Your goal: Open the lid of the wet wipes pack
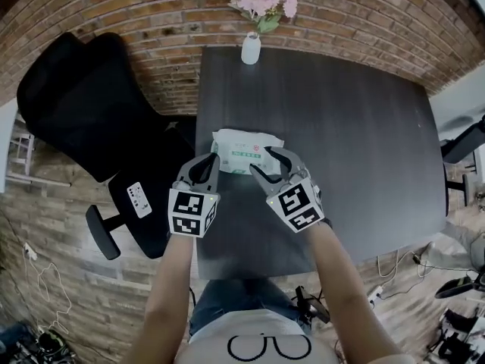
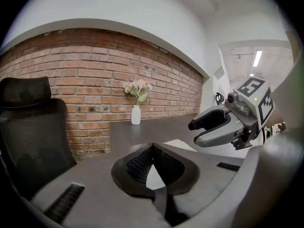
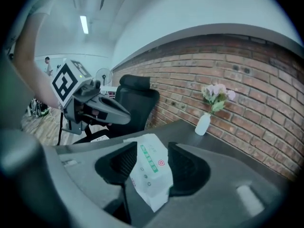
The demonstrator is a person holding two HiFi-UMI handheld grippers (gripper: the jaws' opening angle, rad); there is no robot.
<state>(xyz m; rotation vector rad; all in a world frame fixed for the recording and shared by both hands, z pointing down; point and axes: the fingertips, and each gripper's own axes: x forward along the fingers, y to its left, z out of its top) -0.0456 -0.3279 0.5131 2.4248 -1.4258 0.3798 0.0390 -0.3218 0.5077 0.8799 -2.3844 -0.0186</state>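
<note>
Over at the left, a black office chair (image 1: 76,97) stands beside the dark table (image 1: 341,142). Next comes the left gripper (image 1: 214,161), low over the table's near left part. Its jaws are closed tip to tip with nothing between them, and it points at the near left corner of the wet wipes pack (image 1: 242,146). The pack lies flat, printed face up, close to the table's left edge. Its long axis runs left to right, and the green label strip follows that line, with a small red mark toward the right end. To the right, the right gripper (image 1: 260,159) has its jaws spread wide at the pack's near right part. The pack shows in the gap between them, but neither pad presses on it. At the table's far edge stands a white vase (image 1: 251,49) of pink flowers.
</note>
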